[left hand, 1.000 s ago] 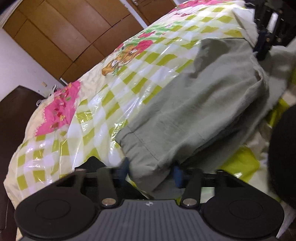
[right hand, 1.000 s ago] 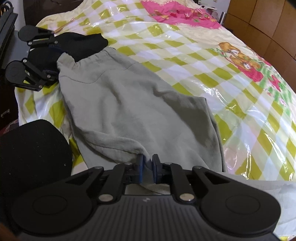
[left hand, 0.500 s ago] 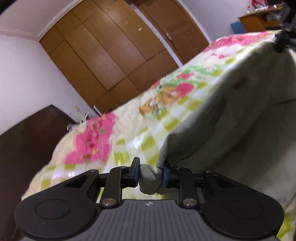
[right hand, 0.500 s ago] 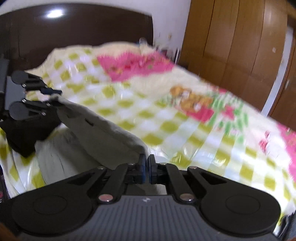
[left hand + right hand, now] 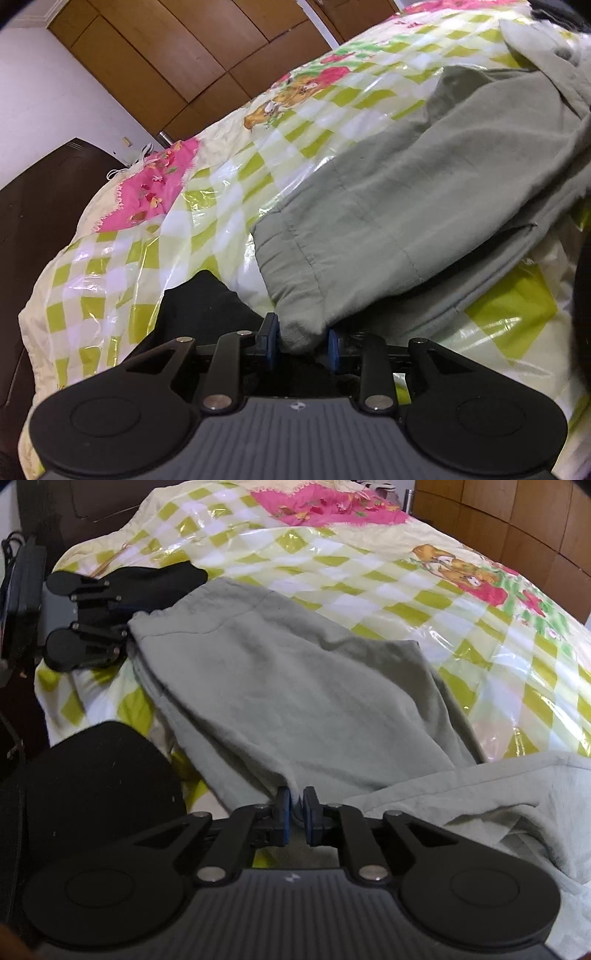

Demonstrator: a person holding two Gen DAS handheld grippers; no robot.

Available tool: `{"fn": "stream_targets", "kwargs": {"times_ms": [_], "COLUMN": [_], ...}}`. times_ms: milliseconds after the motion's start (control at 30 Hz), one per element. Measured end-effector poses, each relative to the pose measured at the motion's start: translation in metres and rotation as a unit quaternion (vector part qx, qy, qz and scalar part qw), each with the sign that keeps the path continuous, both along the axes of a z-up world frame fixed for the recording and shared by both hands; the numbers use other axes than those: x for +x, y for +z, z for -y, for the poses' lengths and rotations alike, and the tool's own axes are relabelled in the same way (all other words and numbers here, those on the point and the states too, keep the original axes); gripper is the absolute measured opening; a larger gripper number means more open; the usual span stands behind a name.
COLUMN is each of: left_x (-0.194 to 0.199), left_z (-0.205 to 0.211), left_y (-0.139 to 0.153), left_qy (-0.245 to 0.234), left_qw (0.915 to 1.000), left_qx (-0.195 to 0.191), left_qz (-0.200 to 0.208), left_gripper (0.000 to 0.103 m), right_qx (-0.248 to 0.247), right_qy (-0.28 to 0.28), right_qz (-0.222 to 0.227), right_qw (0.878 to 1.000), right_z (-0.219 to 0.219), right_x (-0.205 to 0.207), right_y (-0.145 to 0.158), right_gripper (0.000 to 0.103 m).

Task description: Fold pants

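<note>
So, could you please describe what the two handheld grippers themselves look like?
Both the left gripper and right gripper are matte black, with a ribbed grey body bearing a small logo, two round side lobes, silver-pinned linkage arms and blue pads on the fingers.

Pants [image 5: 295,686]: plain grey-green. Bedcover [image 5: 369,565]: glossy yellow-green and white check, pink floral panels, cartoon print in orange. Wardrobe [image 5: 192,55]: brown wood. Gripper pads [image 5: 283,819]: blue on black.

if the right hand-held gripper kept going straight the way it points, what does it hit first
Most likely the grey pants: the right hand-held gripper already pinches a fold of them, and the cloth spreads just ahead over the checked bedcover. Depth beyond is unclear.
</note>
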State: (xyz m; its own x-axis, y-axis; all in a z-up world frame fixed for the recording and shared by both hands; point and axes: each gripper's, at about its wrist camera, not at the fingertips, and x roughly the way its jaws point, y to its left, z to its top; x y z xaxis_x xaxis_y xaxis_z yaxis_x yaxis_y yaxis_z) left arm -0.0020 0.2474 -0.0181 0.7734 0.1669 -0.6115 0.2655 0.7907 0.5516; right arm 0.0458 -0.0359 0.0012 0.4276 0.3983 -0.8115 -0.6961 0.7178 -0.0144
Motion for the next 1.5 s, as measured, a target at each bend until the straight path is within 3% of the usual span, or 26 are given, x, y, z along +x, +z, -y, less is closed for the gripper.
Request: {"fn": "stream_targets", "kwargs": {"times_ms": [100,433,533,667,767,933,1067,1167,1300,1500], "left_x": [-0.004,-0.008,-0.002,0.015,0.032,0.053,0.062,0.067,0.066,0.065], "left_z": [0.001,0.015,0.037,0.081,0.119,0.178,0.204,0.21,0.213,0.224], "left_y": [0.0,0.037,0.054,0.064,0.06,0.041,0.027,0.022,0.023,0.019], "left_qy": [0.002,0.01,-0.012,-0.067,-0.113,-0.176,-0.199,-0.201,-0.204,-0.215], "left_qw": [1.0,0.999,0.9975,0.9898,0.9797,0.9638,0.9578,0.9552,0.9532,0.9518], "left_qx": [0.005,-0.043,-0.07,-0.125,-0.164,-0.195,-0.198,-0.203,-0.208,-0.199], "left_qz": [-0.008,-0.008,0.004,-0.005,-0.024,-0.049,-0.062,-0.078,-0.081,-0.089], "left_gripper": [0.043,0.043,0.043,0.043,0.043,0.043,0.044,0.044,0.045,0.046], "right_qx": [-0.001,0.018,0.028,0.038,0.046,0.111,0.124,0.118,0.117,0.1], "right_qy": [-0.007,-0.087,-0.137,-0.209,-0.266,-0.395,-0.476,-0.513,-0.531,-0.531], "right_qz": [-0.008,-0.005,-0.002,-0.002,-0.013,-0.061,-0.074,-0.089,-0.096,-0.092], "right_qw": [1.0,0.996,0.99,0.977,0.963,0.91,0.867,0.846,0.834,0.836], "right_z": [0.007,0.062,0.087,0.119,0.143,0.192,0.216,0.222,0.223,0.217], "right_x": [-0.007,-0.002,0.018,0.058,0.097,0.17,0.211,0.23,0.241,0.252], "right_y": [0.001,0.02,0.028,0.034,0.034,0.024,0.009,-0.005,-0.014,-0.016], "right_gripper": [0.013,0.014,0.015,0.029,0.03,0.036,0.036,0.036,0.036,0.037]}}
